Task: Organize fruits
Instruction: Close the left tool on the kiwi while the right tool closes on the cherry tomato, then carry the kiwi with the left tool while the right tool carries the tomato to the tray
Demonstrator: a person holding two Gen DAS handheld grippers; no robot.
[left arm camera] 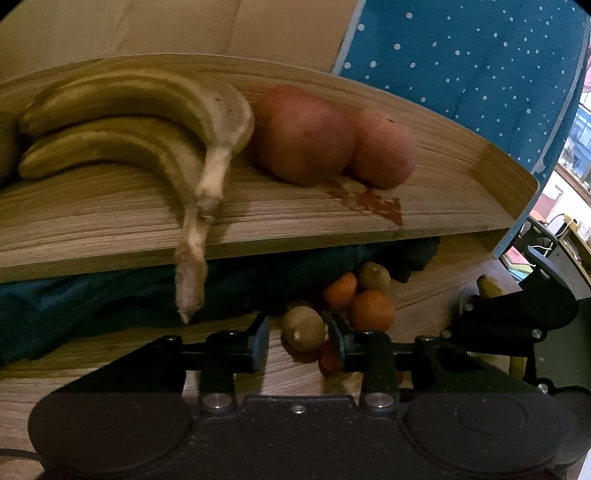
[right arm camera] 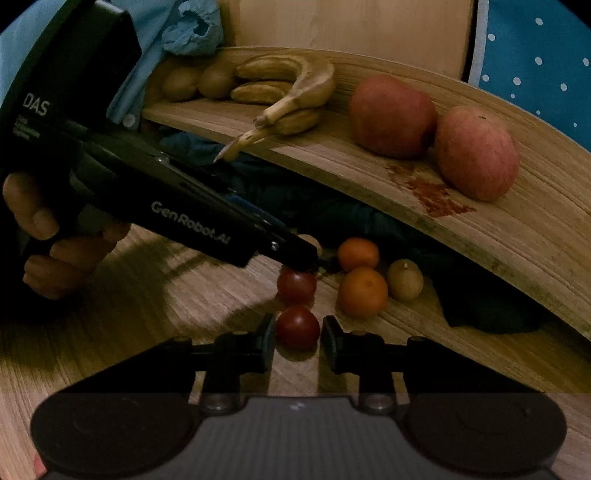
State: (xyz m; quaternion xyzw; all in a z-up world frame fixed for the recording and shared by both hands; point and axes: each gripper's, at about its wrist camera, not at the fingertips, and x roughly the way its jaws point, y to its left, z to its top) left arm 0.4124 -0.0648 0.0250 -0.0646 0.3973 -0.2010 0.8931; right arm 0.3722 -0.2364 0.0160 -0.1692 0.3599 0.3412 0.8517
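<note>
A wooden tray [left arm camera: 332, 221] [right arm camera: 517, 236] holds a banana bunch [left arm camera: 129, 125] [right arm camera: 288, 88], two red apples [left arm camera: 306, 136] [right arm camera: 391, 114] and, at its far left, two kiwis [right arm camera: 181, 83]. On the table below lie two oranges [left arm camera: 371, 308] [right arm camera: 364, 291], kiwis [left arm camera: 303, 328] [right arm camera: 404, 278] and two small red tomatoes [right arm camera: 297, 286]. My left gripper [left arm camera: 297, 343] is open with a kiwi between its fingers. My right gripper [right arm camera: 297, 341] is open around the nearer tomato [right arm camera: 298, 328]. The left gripper's body [right arm camera: 155, 199] reaches over the farther tomato.
Dark teal cloth [left arm camera: 110, 295] [right arm camera: 332, 206] lies bunched under the tray. A blue dotted panel [left arm camera: 461, 74] stands behind at the right. Light blue fabric [right arm camera: 173, 33] hangs at the tray's far left. The wooden table [right arm camera: 147, 314] extends left.
</note>
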